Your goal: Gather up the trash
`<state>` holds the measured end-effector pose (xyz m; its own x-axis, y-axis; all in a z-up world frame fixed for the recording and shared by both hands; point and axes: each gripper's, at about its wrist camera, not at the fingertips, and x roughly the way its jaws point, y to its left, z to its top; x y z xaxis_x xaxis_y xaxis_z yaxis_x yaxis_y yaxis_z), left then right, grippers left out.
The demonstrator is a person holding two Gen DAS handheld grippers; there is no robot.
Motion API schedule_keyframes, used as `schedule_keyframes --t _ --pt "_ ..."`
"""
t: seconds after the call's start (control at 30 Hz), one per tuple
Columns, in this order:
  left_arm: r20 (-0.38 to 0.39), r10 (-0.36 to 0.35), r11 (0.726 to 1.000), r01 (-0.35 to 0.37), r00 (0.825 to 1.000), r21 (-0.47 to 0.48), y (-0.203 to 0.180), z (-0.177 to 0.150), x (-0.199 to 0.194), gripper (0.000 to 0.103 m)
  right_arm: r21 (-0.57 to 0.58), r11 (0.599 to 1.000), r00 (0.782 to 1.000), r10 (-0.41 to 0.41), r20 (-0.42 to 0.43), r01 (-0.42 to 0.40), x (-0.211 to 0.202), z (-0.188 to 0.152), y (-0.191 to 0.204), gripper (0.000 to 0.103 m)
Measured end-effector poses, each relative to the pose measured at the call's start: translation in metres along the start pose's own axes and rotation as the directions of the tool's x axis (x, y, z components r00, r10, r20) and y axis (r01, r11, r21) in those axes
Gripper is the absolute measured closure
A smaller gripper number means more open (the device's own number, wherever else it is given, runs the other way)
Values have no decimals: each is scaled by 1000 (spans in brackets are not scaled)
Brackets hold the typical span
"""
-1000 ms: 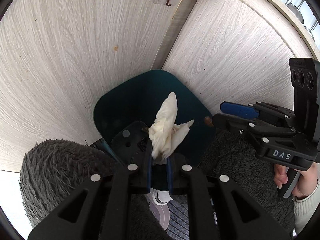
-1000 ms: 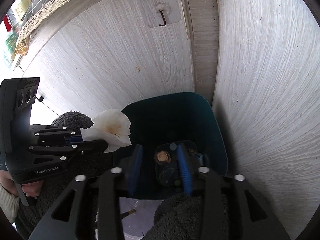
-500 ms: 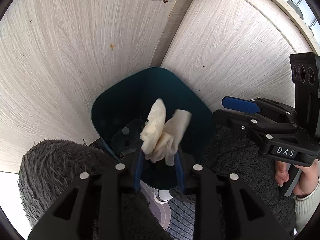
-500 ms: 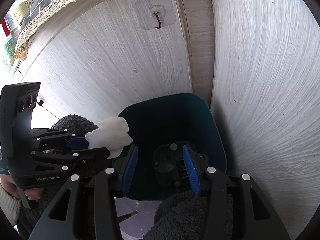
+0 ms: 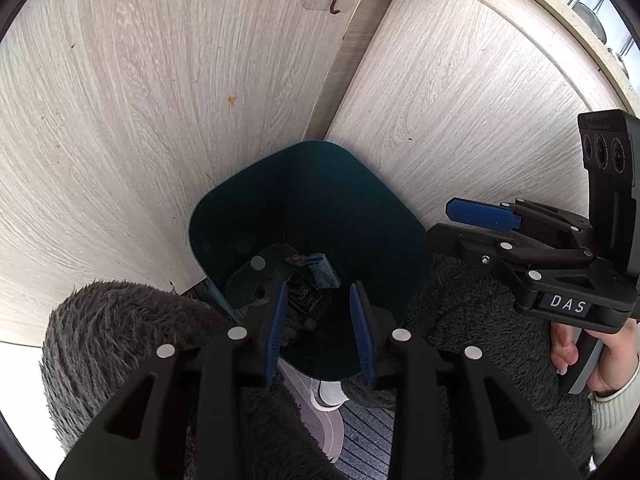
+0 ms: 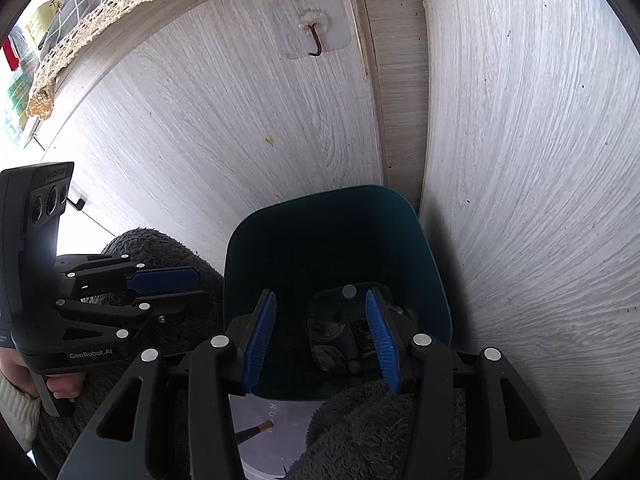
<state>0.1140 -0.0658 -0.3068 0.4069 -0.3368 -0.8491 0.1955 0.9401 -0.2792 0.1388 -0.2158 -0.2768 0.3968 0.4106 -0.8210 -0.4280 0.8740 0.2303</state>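
Note:
A dark teal bin (image 5: 320,200) stands in the corner of two pale wood panels, also in the right wrist view (image 6: 340,232). At its bottom lie a blue-and-white packet (image 5: 322,274) and dark scraps. My left gripper (image 5: 319,286) hangs over the bin's near rim; its jaws are opening and nothing is between them. From the right wrist view the left gripper (image 6: 200,292) sits just left of the bin. My right gripper (image 6: 320,294) is open and empty above the bin's near edge, and shows to the bin's right (image 5: 440,224). The white tissue is out of sight.
Grey fluffy fabric (image 5: 120,320) crowds the near side of the bin on both sides. A stick-on hook (image 6: 316,44) is fixed to the left panel. A hand (image 5: 576,352) holds the right gripper's handle. A lace-edged cloth (image 6: 100,20) hangs over the counter edge above.
The left gripper's jaws have parted and let go of the white tissue, which is gone from between them. The right gripper has stayed where it was.

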Motion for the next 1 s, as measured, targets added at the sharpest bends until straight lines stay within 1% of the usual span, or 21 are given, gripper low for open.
schedule_keyframes --t 0.07,0.17,0.2,0.23,0.27,0.3,0.33,0.37,0.43,0.5,0.53,0.57,0.63,0.67,0.7,0.73,0.8,0.83,0.93,1.0 --pt "15 13 1000 -13 1000 -3 0 0 -4 66 -8 1000 1000 -5 -5 5 1 0 2 55" --pt "70 51 999 -50 996 -4 -4 -2 -20 55 -31 999 1000 -22 14 23 -9 2 10 53" --pt "92 70 998 -70 993 -3 -5 -2 -27 49 -35 999 999 -26 22 27 -13 1 14 48" --pt "109 73 997 -73 991 -5 -7 -2 -34 46 -32 999 999 -26 27 27 -18 1 16 42" --pt "123 67 998 -67 990 -8 -8 -2 -41 44 -26 999 999 -22 29 22 -21 0 19 39" --pt "138 64 998 -64 988 -9 -9 -2 -47 41 -20 1000 1000 -14 28 15 -24 -1 21 37" --pt "154 67 998 -67 986 -6 -12 -2 -55 37 -16 1000 1000 -11 26 12 -28 -2 24 34" --pt "172 73 997 -74 982 1 -16 -2 -64 35 -18 1000 1000 -14 26 15 -32 -3 27 33" --pt "211 88 996 -92 974 10 -22 0 -82 22 -34 999 999 -25 40 26 -44 -2 35 25" --pt "246 100 994 -108 964 17 -27 3 -101 15 -49 998 998 -30 60 33 -58 2 43 18" --pt "262 105 993 -114 959 18 -29 5 -111 13 -54 998 997 -29 74 33 -67 4 46 15" --pt "273 105 993 -114 956 18 -31 7 -121 13 -52 998 996 -27 88 32 -75 7 48 14" --pt "302 106 994 -113 947 6 -34 10 -143 8 -46 998 992 -34 119 40 -94 12 54 10" --pt "323 109 993 -115 940 -1 -36 11 -154 7 -50 998 990 -42 134 49 -103 14 56 9" --pt "343 117 992 -123 932 -5 -38 12 -165 5 -58 996 987 -54 151 64 -112 17 59 5" --pt "361 127 991 -135 924 -4 -42 13 -175 4 -65 994 983 -71 171 83 -121 19 63 3" --pt "400 143 987 -158 905 5 -49 13 -194 3 -72 991 974 -91 208 108 -139 23 66 3" --pt "411 147 987 -164 900 6 -53 14 -202 3 -76 991 970 -93 224 113 -147 24 69 3" --pt "425 130 988 -151 896 16 -63 18 -223 3 -91 985 954 -116 275 146 -170 27 78 3" --pt "447 136 986 -166 884 29 -71 17 -237 3 -101 982 945 -126 302 163 -183 27 83 3"
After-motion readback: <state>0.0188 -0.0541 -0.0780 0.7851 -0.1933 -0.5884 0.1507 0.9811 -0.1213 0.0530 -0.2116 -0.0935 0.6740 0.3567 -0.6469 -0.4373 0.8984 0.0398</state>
